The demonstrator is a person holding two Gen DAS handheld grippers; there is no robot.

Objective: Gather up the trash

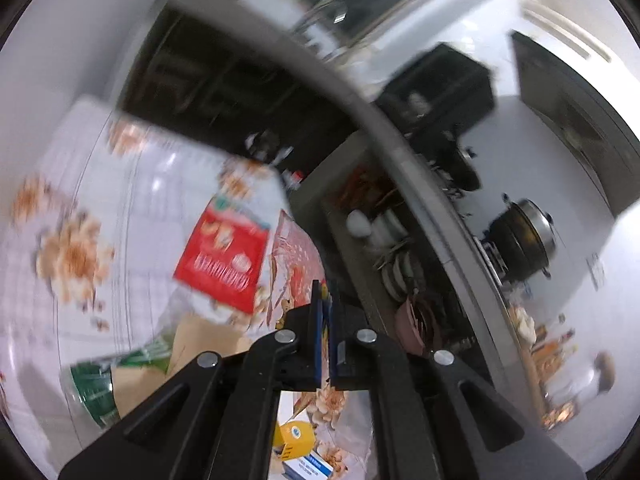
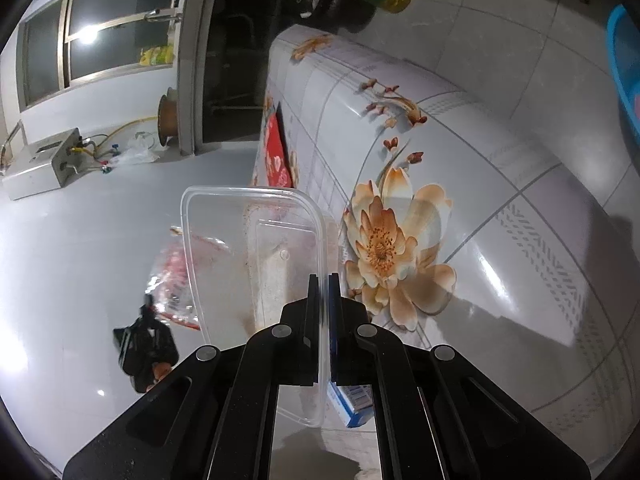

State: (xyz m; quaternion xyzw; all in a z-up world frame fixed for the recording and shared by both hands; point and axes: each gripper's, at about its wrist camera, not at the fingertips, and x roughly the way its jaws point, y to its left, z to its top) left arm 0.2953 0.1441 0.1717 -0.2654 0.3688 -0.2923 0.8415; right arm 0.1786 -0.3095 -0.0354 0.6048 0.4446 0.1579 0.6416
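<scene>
The right gripper [image 2: 324, 284] points out over the edge of a table [image 2: 500, 200] covered in a floral cloth, its view rolled so that the tabletop slopes away to the right and the pale floor [image 2: 80, 240] fills the left. Its jaws are nearly together and pinch the rim of a clear plastic container [image 2: 248, 256], which hangs out to the left of the fingers over the floor, its open side facing the camera; reddish smears show on its walls. Through and beside the container a crinkled red-and-clear wrapper [image 2: 172, 276] can be seen, though whether it lies on the floor or hangs in the air cannot be told. A blue-and-white box [image 2: 354, 402] sits just under the right finger, partly hidden by the gripper body. The left gripper [image 1: 326, 292] is tilted steeply, and its picture is badly smeared by motion. Its jaws are closed to a narrow slit on the edge of a thin patterned wrapper [image 1: 294, 256] that rises up and to the left from the tips. Beyond lies a red packet [image 1: 224, 256] on the floral cloth, its print unreadable. A green-and-tan bag [image 1: 132, 376] at lower left is cut off by the gripper arm, and a yellow object [image 1: 296, 436] shows only between the linkages.
</scene>
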